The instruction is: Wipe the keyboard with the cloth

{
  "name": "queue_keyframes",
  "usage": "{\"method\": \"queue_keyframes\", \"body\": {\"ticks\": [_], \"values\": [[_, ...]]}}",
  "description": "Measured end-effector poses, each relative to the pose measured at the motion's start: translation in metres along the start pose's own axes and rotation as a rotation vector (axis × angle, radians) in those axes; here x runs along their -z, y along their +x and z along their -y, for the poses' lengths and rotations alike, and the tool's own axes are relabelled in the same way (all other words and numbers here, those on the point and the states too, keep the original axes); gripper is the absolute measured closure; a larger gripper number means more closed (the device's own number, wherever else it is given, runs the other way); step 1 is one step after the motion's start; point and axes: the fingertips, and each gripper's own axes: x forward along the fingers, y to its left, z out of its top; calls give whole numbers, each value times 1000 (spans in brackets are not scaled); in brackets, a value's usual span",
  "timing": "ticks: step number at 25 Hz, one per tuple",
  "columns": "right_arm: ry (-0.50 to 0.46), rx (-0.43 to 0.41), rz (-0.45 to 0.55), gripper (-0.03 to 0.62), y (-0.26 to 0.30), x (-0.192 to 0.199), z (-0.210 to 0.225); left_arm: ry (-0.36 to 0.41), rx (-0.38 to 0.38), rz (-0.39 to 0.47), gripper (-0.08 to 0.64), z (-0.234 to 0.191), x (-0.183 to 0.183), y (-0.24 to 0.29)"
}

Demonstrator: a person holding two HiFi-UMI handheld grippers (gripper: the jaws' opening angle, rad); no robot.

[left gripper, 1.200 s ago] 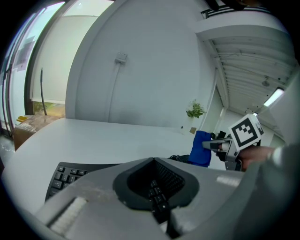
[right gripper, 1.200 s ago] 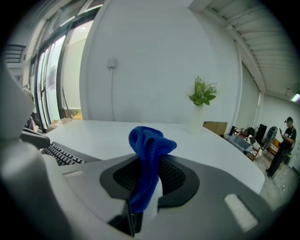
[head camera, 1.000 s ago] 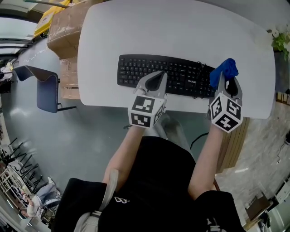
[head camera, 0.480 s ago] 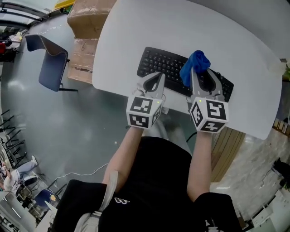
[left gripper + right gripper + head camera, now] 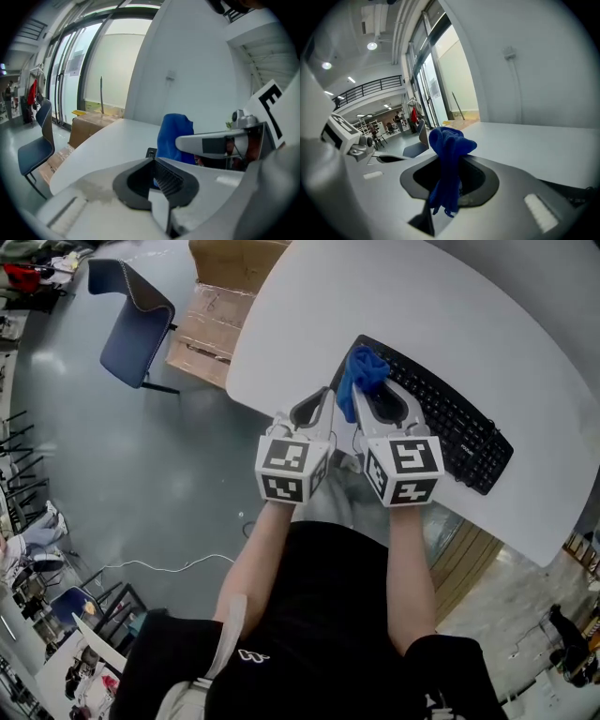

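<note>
The black keyboard (image 5: 448, 418) lies slantwise on the white table (image 5: 441, 306). My right gripper (image 5: 360, 396) is shut on a bunched blue cloth (image 5: 361, 371), and it holds the cloth over the keyboard's left end. In the right gripper view the cloth (image 5: 447, 154) sticks up from between the closed jaws (image 5: 445, 180). My left gripper (image 5: 325, 397) is shut on nothing, close beside the right one at the table's near edge. In the left gripper view the cloth (image 5: 173, 133) hangs just ahead of those closed jaws (image 5: 153, 164), with the keyboard's corner (image 5: 150, 152) behind them.
Off the table's left end, a blue chair (image 5: 131, 310) and cardboard boxes (image 5: 220, 301) stand on the grey floor. The table's near edge runs right under both grippers. In the left gripper view the chair (image 5: 35, 147) and boxes (image 5: 91, 126) show beyond the table.
My right gripper has carried the cloth from the keyboard's right end along to its left end. The left gripper has stayed shut at the table's near edge.
</note>
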Motion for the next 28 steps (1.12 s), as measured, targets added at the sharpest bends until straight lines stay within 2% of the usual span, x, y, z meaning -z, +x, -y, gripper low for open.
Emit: {"method": "queue_keyframes", "body": {"ticks": [4, 10, 18, 28], "values": [[16, -38, -52, 491, 24, 18, -11, -8, -19, -15, 561, -14, 2, 0], [32, -49, -139, 491, 49, 48, -13, -11, -32, -39, 561, -30, 7, 7], [72, 27, -202, 491, 43, 78, 13, 20, 24, -76, 561, -15, 16, 21], [126, 98, -184, 491, 7, 88, 43, 80, 95, -102, 561, 28, 22, 26]]}}
